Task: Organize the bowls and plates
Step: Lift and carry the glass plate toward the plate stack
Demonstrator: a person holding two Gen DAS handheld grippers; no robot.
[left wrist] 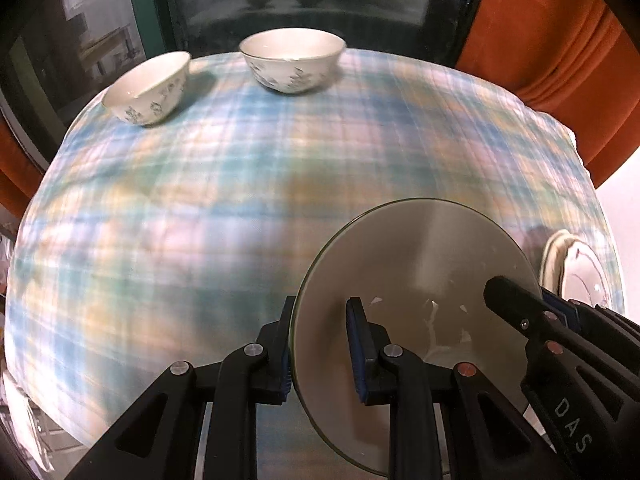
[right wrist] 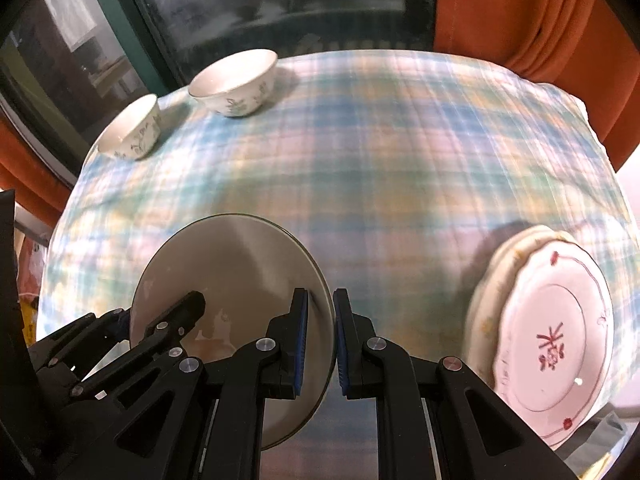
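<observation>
A plain grey plate [left wrist: 420,280] is held on edge above the plaid tablecloth [left wrist: 240,200]. My left gripper [left wrist: 320,348] straddles its left rim with a wide gap between the fingers. My right gripper [right wrist: 320,344] is closed on the plate's right rim [right wrist: 240,268], and its finger also shows in the left wrist view [left wrist: 516,304]. Two white floral bowls [left wrist: 148,88] [left wrist: 292,60] stand at the far edge of the table; they also show in the right wrist view [right wrist: 130,128] [right wrist: 236,82]. A stack of white plates with red marks [right wrist: 552,340] lies at the right.
The table [right wrist: 400,140] stands against a dark window [right wrist: 280,0] with orange curtains [right wrist: 540,20] on both sides. The plate stack edge also shows in the left wrist view [left wrist: 560,256] near the table's right edge.
</observation>
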